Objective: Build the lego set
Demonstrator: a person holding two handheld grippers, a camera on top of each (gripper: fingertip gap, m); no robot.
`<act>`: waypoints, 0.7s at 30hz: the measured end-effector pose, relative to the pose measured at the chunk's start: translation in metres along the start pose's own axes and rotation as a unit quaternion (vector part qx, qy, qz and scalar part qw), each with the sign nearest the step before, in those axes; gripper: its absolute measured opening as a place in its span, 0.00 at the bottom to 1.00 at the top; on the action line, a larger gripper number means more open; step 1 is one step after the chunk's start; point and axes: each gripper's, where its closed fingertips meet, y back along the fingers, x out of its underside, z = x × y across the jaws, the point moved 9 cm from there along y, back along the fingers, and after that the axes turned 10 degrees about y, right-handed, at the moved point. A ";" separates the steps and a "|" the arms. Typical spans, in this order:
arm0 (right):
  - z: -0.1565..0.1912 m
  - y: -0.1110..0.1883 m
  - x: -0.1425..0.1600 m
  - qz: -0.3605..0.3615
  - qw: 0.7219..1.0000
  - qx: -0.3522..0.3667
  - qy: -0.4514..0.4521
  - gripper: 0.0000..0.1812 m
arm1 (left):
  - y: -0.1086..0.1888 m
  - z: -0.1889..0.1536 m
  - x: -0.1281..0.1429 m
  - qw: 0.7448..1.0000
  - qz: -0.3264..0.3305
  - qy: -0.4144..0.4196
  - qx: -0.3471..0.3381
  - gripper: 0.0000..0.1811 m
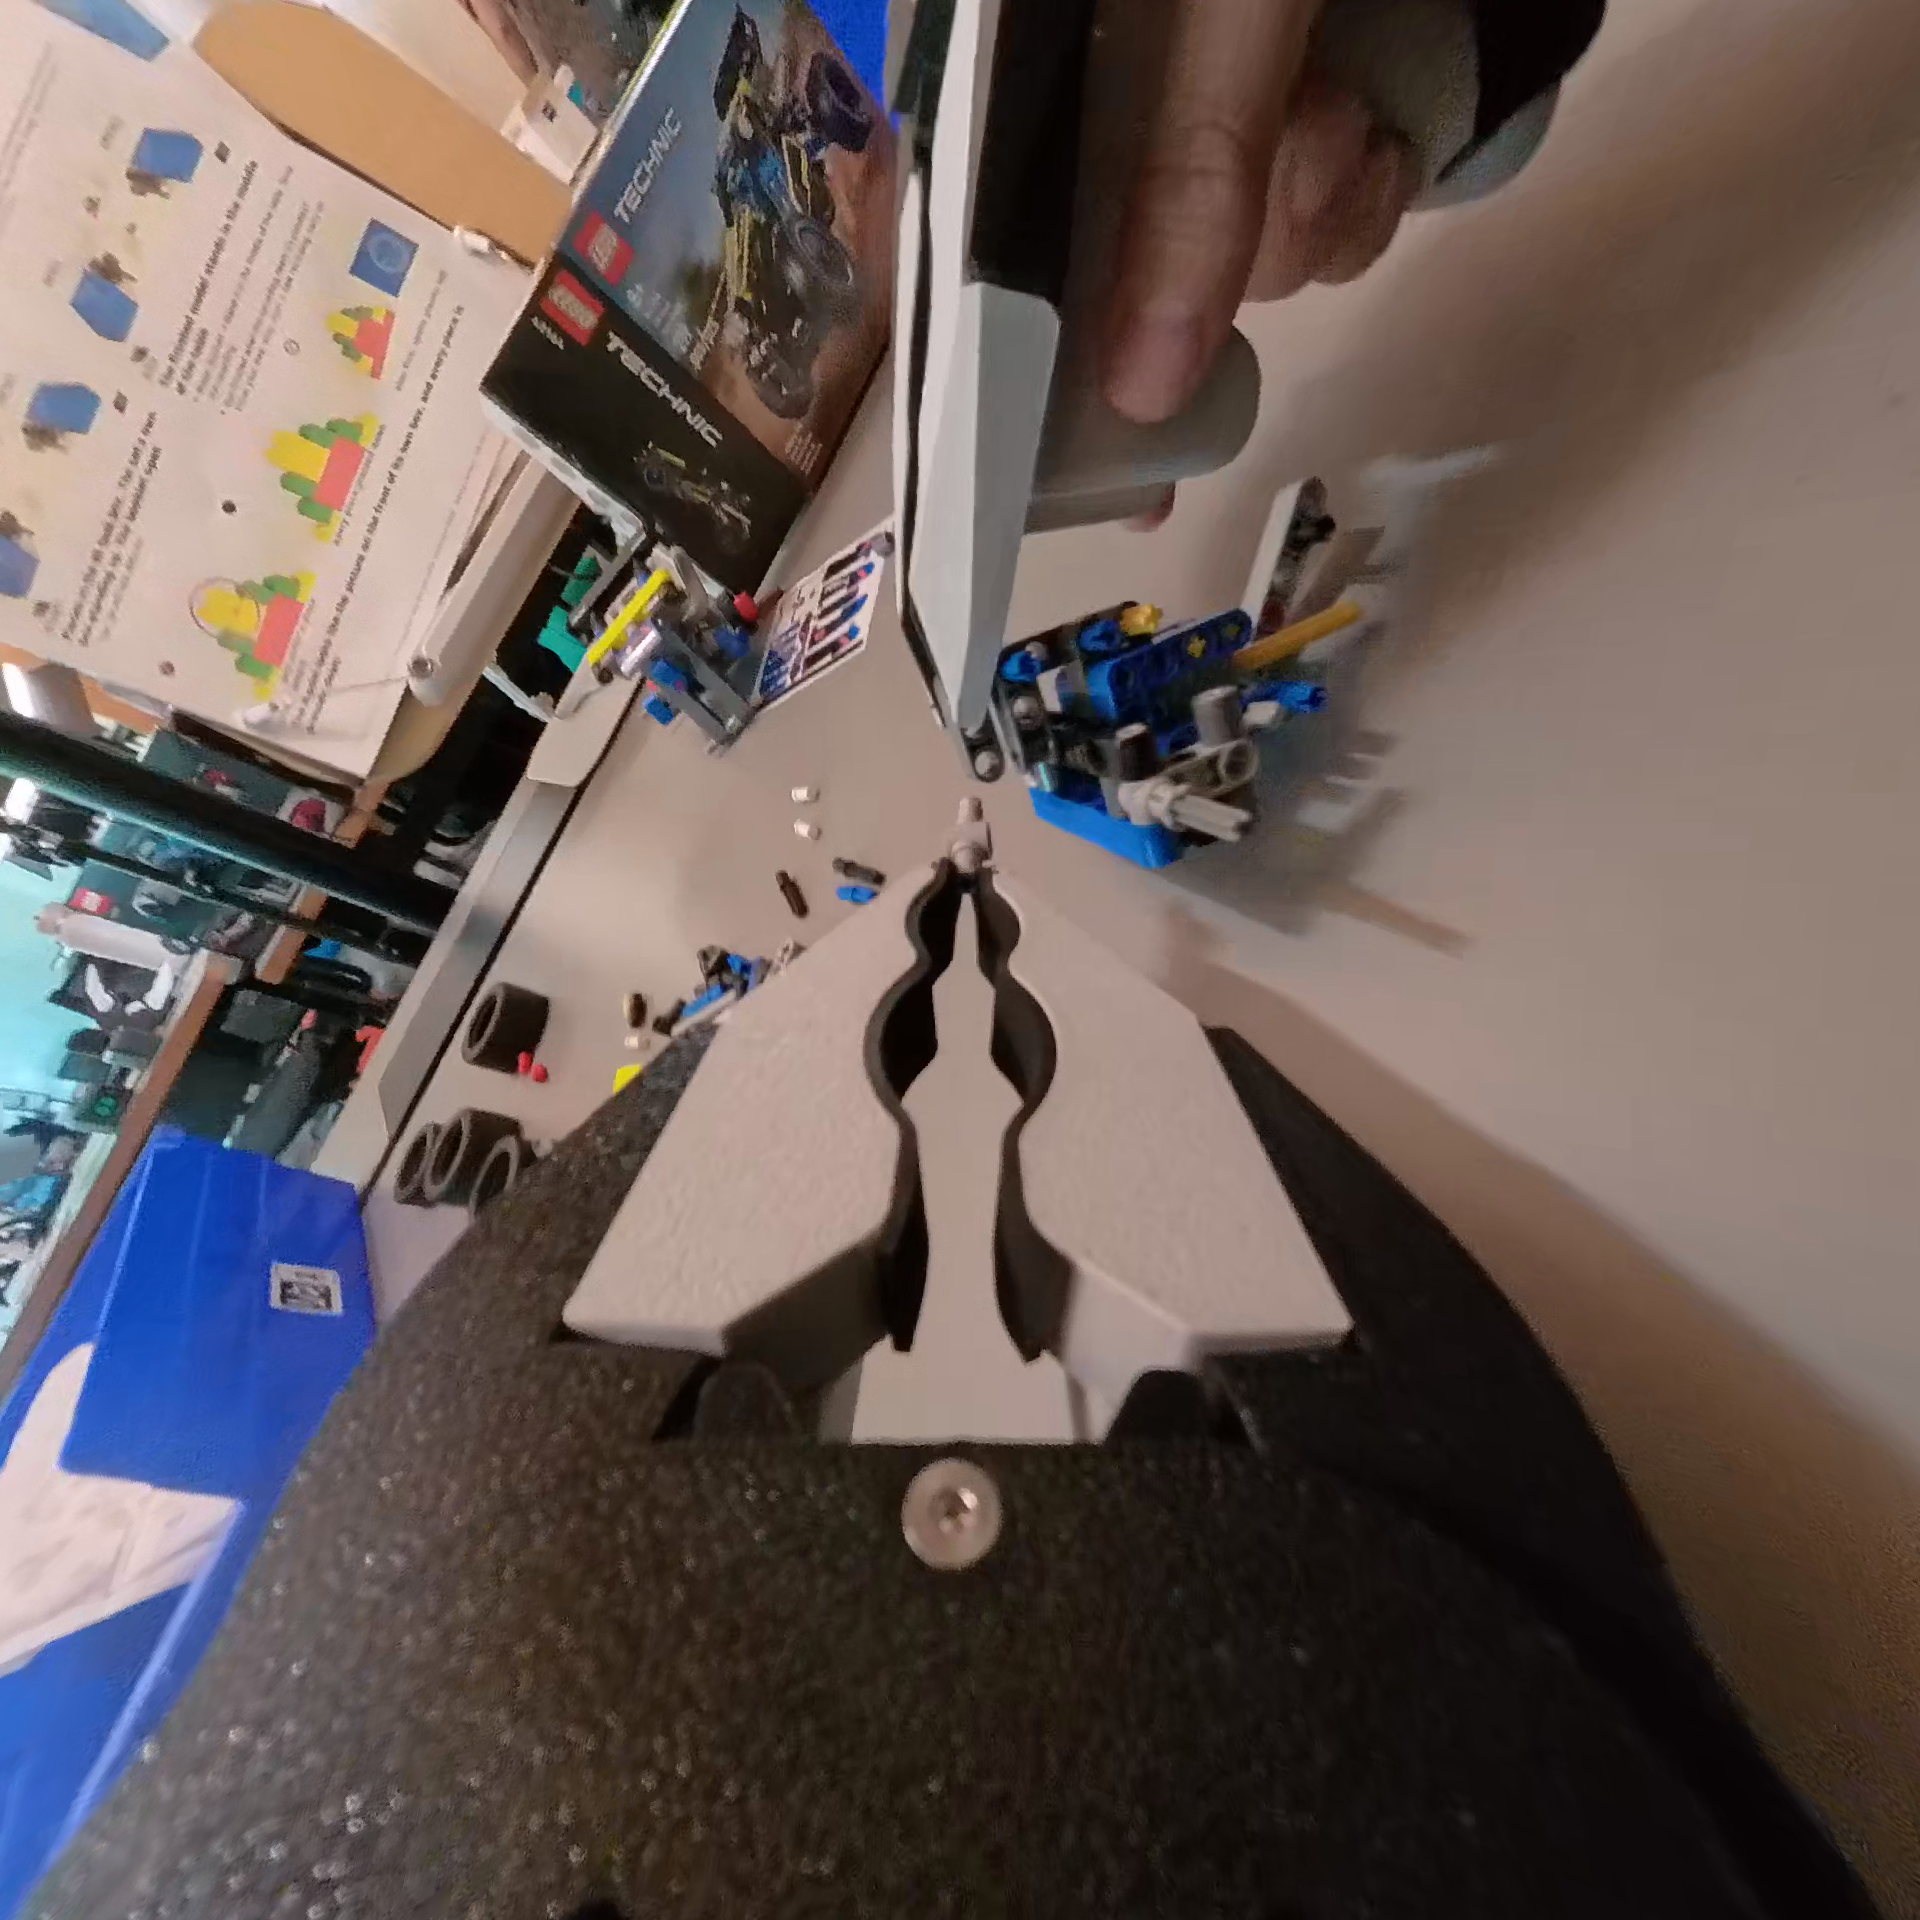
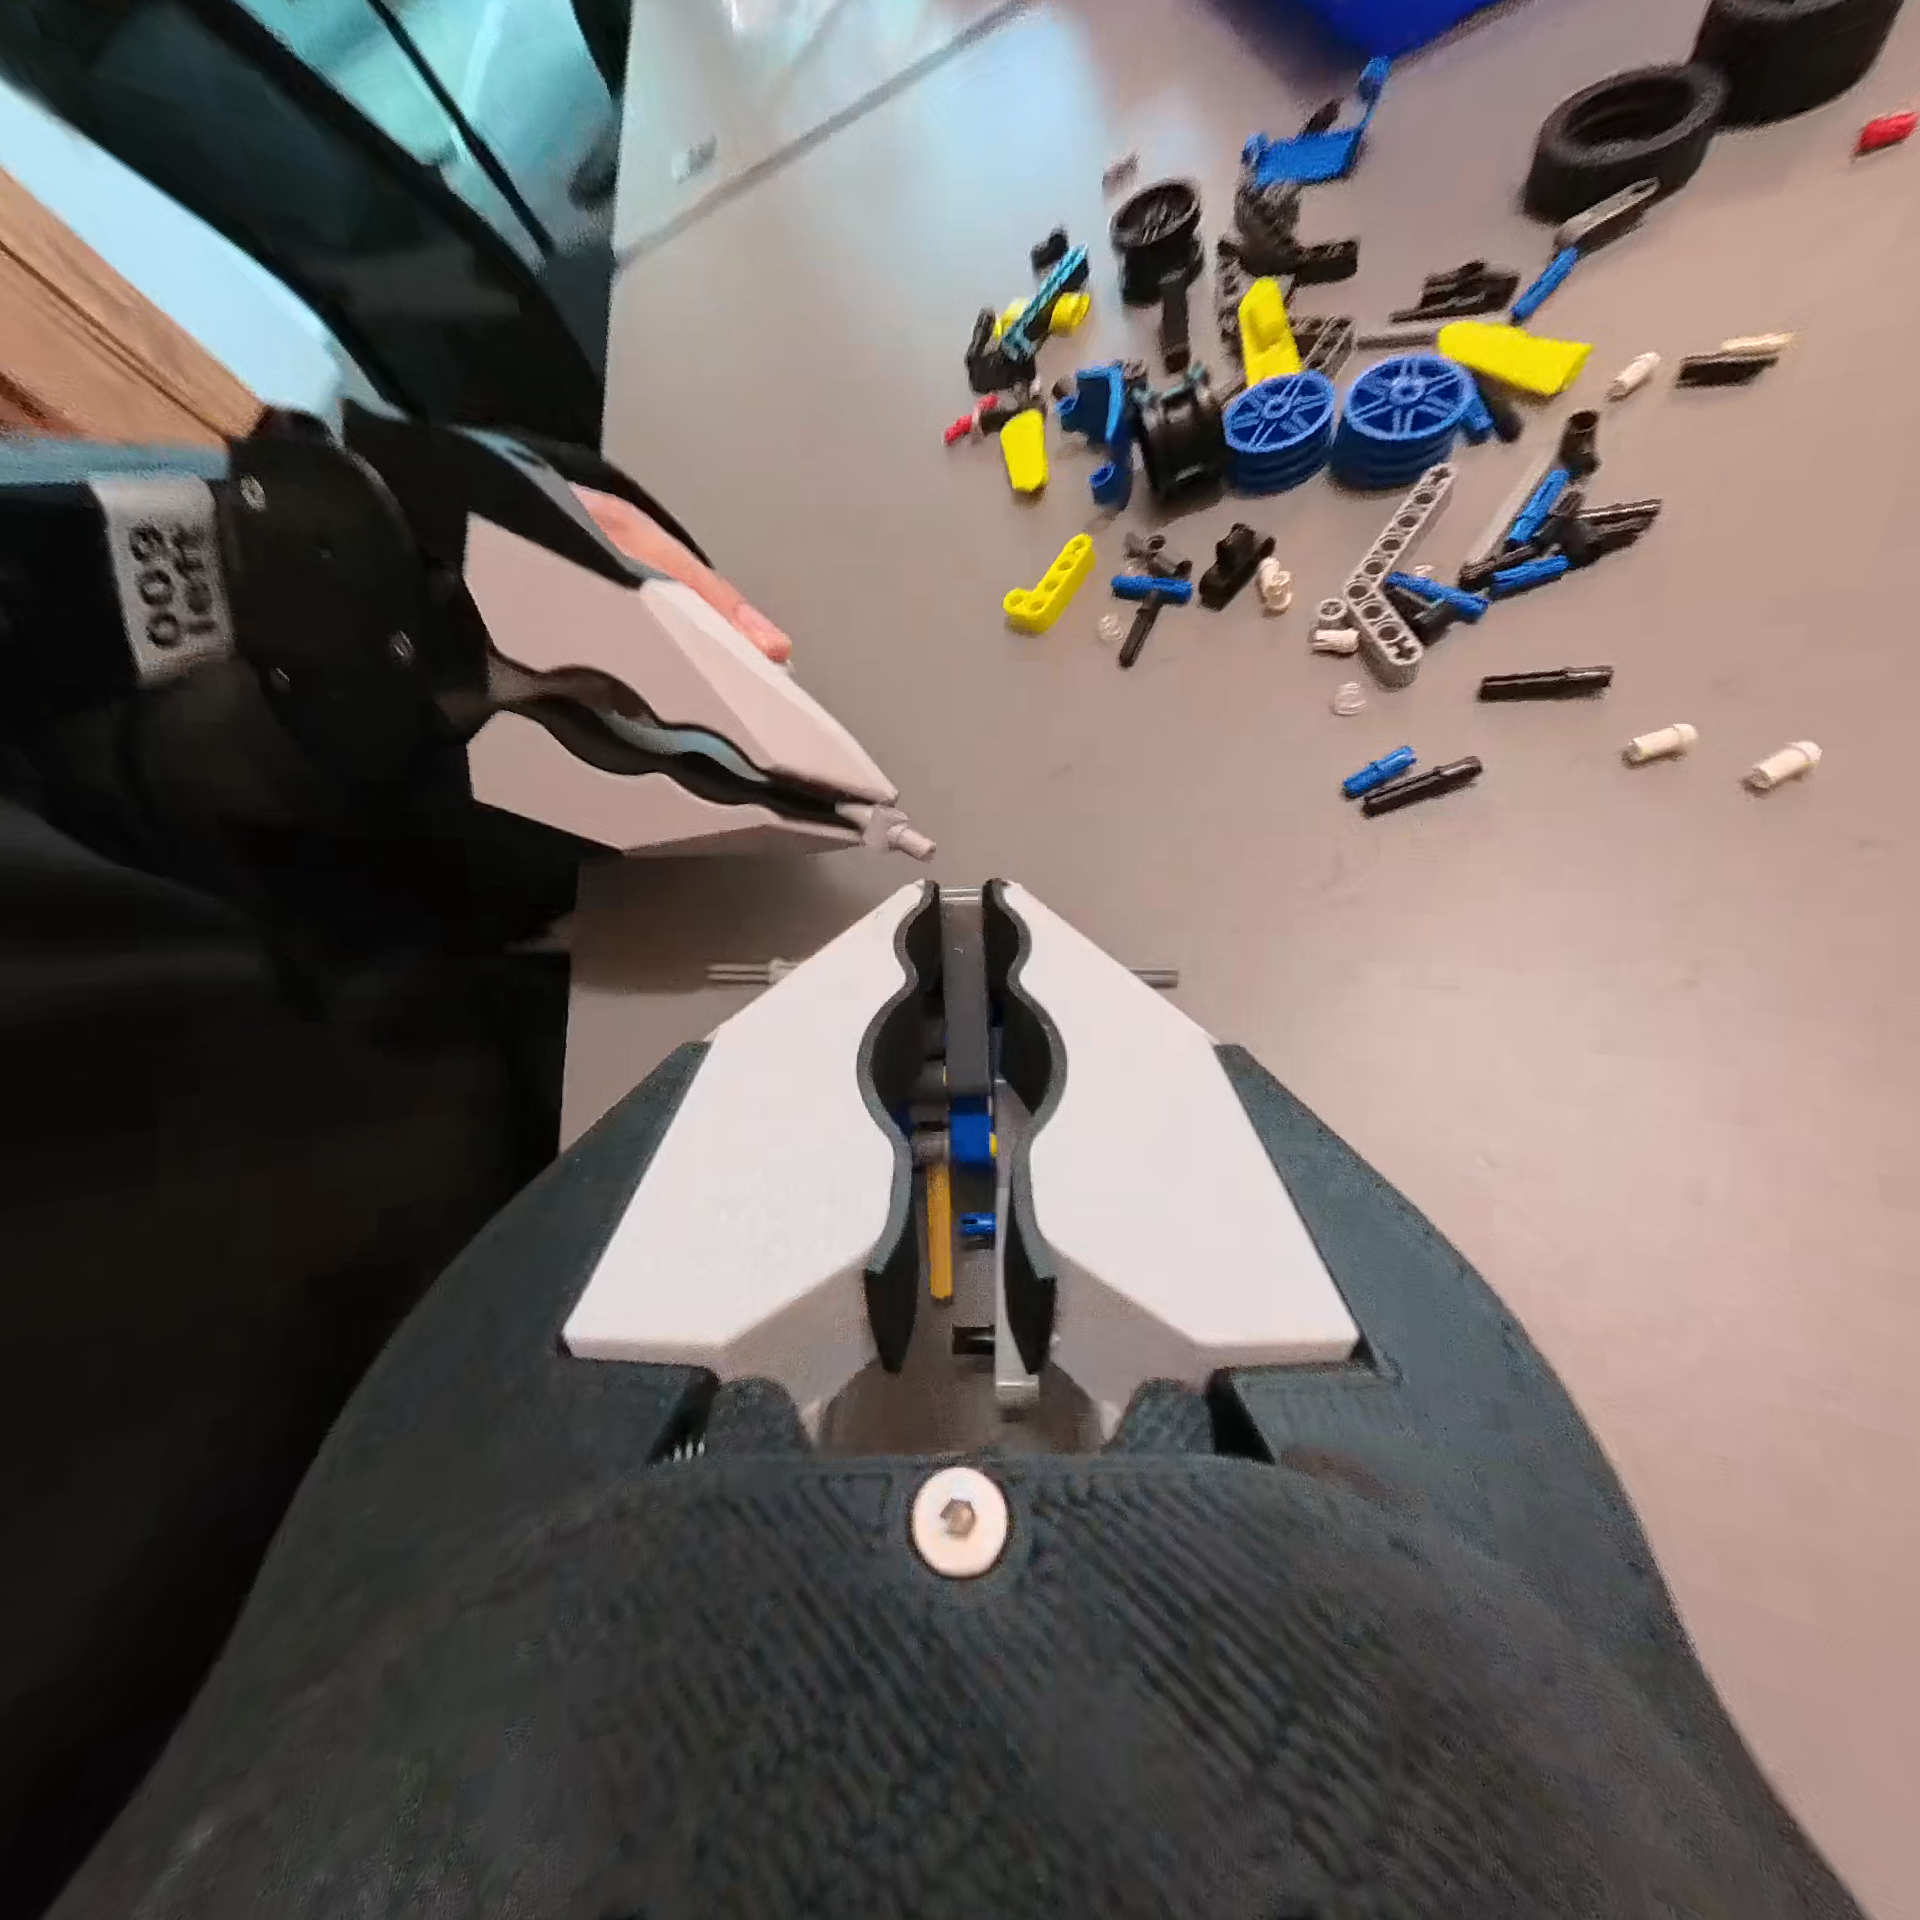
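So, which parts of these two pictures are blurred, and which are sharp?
Left wrist view: the blue model is smeared on its right side, while the left gripper's fingers are sharp. Right wrist view: the far tyres are soft, and the blue wheels are clearer.

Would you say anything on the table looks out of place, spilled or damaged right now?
Nothing looks damaged. The loose bricks lie scattered over the table, as expected mid-build. The left gripper pinches a small grey pin, and the right gripper grips the half-built model.
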 end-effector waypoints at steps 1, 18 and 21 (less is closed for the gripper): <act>-0.002 0.003 0.003 -0.019 1.000 0.000 -0.009 0.03 | -0.004 -0.001 -0.003 1.000 -0.001 -0.008 -0.003 0.00; -0.022 0.006 0.023 -0.160 0.977 -0.016 -0.142 0.04 | -0.021 -0.008 -0.020 0.962 0.081 -0.248 -0.074 0.00; -0.022 0.004 0.023 -0.162 0.976 -0.011 -0.148 0.04 | -0.021 -0.009 -0.022 0.959 0.102 -0.256 -0.073 0.00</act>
